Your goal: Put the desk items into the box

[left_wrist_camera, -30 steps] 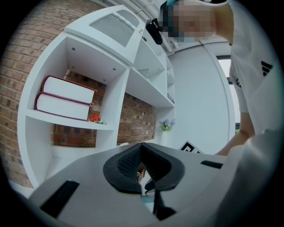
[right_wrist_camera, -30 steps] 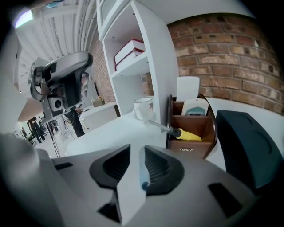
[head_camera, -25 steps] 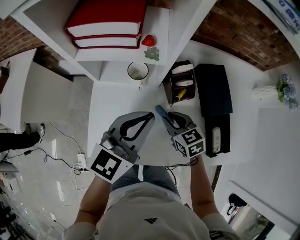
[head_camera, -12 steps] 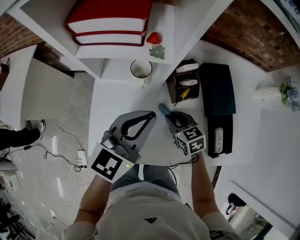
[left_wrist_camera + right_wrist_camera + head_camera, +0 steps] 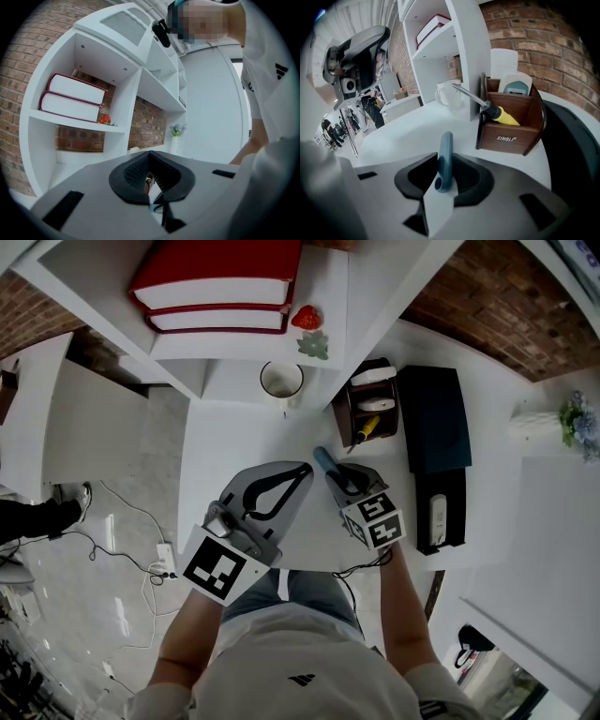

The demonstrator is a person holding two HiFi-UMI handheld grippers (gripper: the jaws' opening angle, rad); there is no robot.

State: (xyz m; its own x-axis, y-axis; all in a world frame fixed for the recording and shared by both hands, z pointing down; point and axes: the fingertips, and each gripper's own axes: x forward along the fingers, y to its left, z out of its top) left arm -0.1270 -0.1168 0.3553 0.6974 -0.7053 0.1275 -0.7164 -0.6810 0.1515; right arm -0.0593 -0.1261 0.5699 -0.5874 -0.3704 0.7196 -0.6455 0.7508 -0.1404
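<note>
My right gripper (image 5: pixel 336 476) (image 5: pixel 444 161) is shut on a blue pen (image 5: pixel 322 459) (image 5: pixel 445 150), which sticks out past the fingertips over the white desk (image 5: pixel 234 442). Just beyond it stands the brown wooden box (image 5: pixel 366 413) (image 5: pixel 511 126). In the box are a yellow-handled screwdriver (image 5: pixel 364 430) (image 5: pixel 504 115) and white items. My left gripper (image 5: pixel 305 468) (image 5: pixel 150 153) hangs beside the right one over the desk's near part, shut with nothing in it.
A white mug (image 5: pixel 281 381) (image 5: pixel 449 96) stands behind the box, by the shelf unit with red books (image 5: pixel 220 282). A black case (image 5: pixel 433 418) and a black device (image 5: pixel 438 512) lie right of the box. A small flower vase (image 5: pixel 548 423) stands far right.
My right gripper has sunk a little toward the desk with the blue pen still in it. The left gripper has stayed in place.
</note>
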